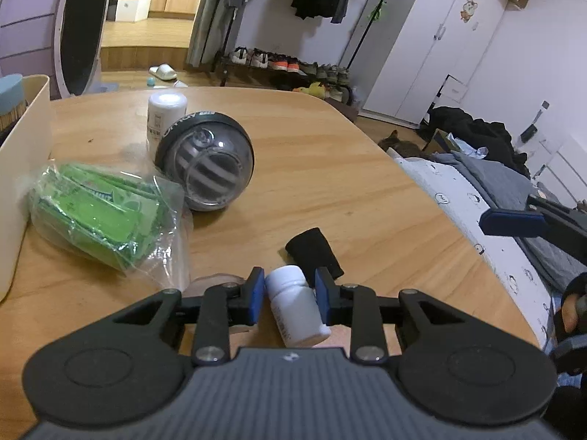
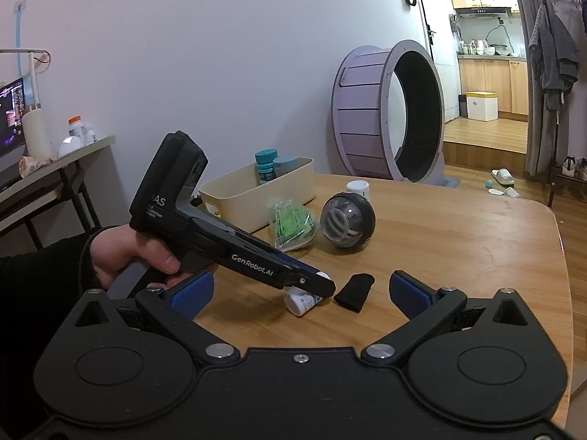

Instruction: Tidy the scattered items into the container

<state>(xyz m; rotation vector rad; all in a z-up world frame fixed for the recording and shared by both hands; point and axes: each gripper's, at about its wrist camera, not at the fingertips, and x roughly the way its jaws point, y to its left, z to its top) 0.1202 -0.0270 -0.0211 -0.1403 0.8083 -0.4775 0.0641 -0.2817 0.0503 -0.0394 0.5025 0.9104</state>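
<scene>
Gripping a small white pill bottle (image 1: pixel 296 304) — left gripper (image 1: pixel 290 295) has its blue pads on either side of the bottle, which lies on its side on the wooden table (image 1: pixel 367 190) near the near edge. In the right wrist view the bottle (image 2: pixel 301 302) sits under the left gripper's tips, partly hidden, so contact is clear only from the left wrist camera.

Left to right on the table:
- Cream container (image 1: pixel 25 168) at the left edge, rim facing up. The right wrist view shows two teal-capped bottles (image 2: pixel 266 165) standing inside it at the far end.
- Clear bag of green packets (image 1: pixel 99 216) lying just beside the container wall, possibly touching it.
- White jar (image 1: pixel 165 117) upright, further back, partly hidden behind the ball.
- Grey transparent gyro ball (image 1: pixel 207 161) with a black band, just right of the bag, touching the bag's plastic edge.
- Black fabric sleeve (image 1: pixel 313 251) lying flat, just beyond the held bottle and touching or nearly touching its cap end; can't tell which.

Right gripper (image 2: pixel 299 293) wide open, nothing between its blue pads (image 2: pixel 192 293), hovering off the near right edge of the table and pointed at the sleeve and bottle. One pad of it shows at the right edge of the left wrist view (image 1: pixel 511 222).

Purple cat wheel (image 2: pixel 389 117) stands on the floor past the table's far edge.
</scene>
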